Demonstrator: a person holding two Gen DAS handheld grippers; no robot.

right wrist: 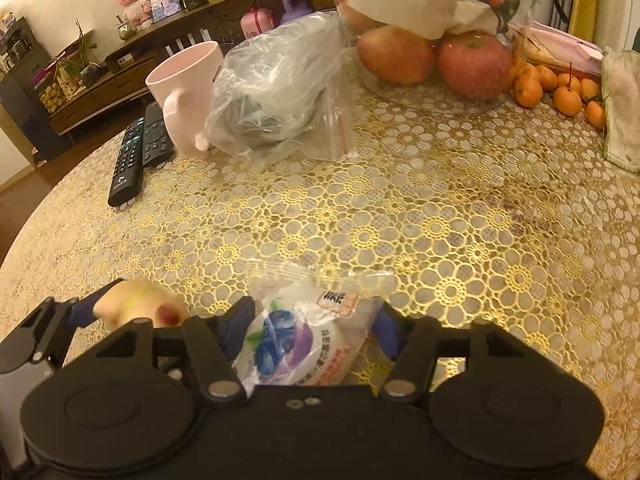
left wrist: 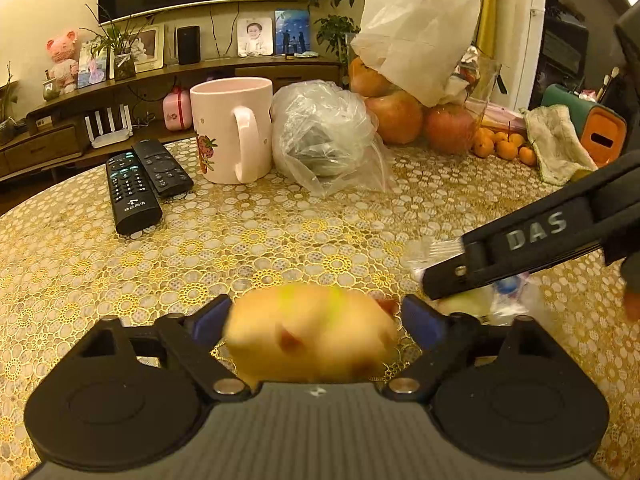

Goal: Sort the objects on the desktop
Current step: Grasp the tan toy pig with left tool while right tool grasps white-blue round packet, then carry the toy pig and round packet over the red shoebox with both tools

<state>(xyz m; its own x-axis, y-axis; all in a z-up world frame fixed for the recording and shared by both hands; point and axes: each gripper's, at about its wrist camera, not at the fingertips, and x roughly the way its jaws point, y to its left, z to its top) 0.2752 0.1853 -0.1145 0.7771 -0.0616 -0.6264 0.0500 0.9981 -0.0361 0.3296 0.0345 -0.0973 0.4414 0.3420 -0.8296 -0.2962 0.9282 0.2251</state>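
My left gripper (left wrist: pixel 316 316) is shut on a soft pale-yellow toy (left wrist: pixel 312 336) with green stripes, blurred, held just above the table. It also shows in the right wrist view (right wrist: pixel 140 304), at the left gripper's tip. My right gripper (right wrist: pixel 310 326) is shut on a clear snack packet (right wrist: pixel 296 336) with a blueberry picture. In the left wrist view the right gripper (left wrist: pixel 508 248) comes in from the right, with the packet (left wrist: pixel 480 304) under it. Two black remotes (left wrist: pixel 138 184) lie at the far left beside a pink mug (left wrist: pixel 234 130).
A clear plastic bag (left wrist: pixel 328 136) with dark contents lies behind the mug. A glass fruit bowl (right wrist: pixel 516 20) holds apples under a white bag. Small oranges (right wrist: pixel 560 88) and a cloth (right wrist: pixel 624 120) lie at the right. The round table has a gold lace cover (right wrist: pixel 400 220).
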